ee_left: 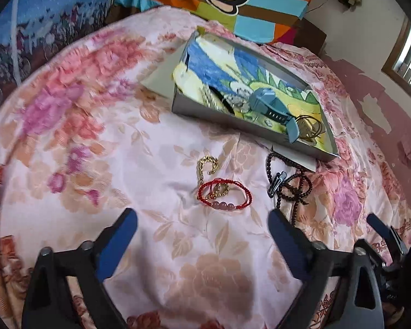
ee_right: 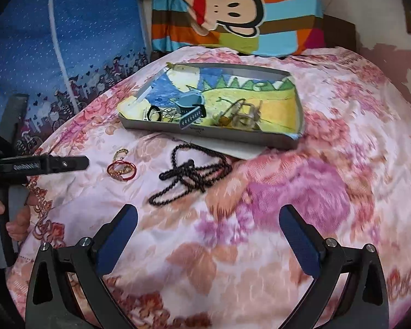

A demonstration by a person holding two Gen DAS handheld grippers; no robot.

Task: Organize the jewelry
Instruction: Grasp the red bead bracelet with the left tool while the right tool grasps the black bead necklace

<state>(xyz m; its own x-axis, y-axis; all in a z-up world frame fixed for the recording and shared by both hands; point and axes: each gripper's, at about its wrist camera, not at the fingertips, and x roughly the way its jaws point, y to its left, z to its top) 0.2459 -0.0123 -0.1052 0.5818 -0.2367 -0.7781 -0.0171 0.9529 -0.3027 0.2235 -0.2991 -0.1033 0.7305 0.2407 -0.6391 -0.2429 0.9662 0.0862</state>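
Two handheld grippers are hovering over a bed covered in a pink floral bedspread (ee_left: 96, 137). The left gripper (ee_left: 202, 219) is holding its blue-padded fingers (ee_left: 128, 224) spread wide apart with nothing between them. The right gripper (ee_right: 208, 216) is likewise spread wide and empty.

A shallow grey tray (ee_right: 205, 134), lined with a colourful drawing, is lying farther back on the bed, holding a blue watch (ee_left: 271, 109) and some small pieces. In front of the tray, a red cord bracelet (ee_left: 224, 194) is overlapping a gold chain (ee_left: 205, 167). Just to its right, dark beaded strands (ee_left: 293, 183) are lying tangled beside a dark hair clip (ee_left: 276, 182). A striped monkey cushion (ee_right: 233, 13) is sitting behind the tray.
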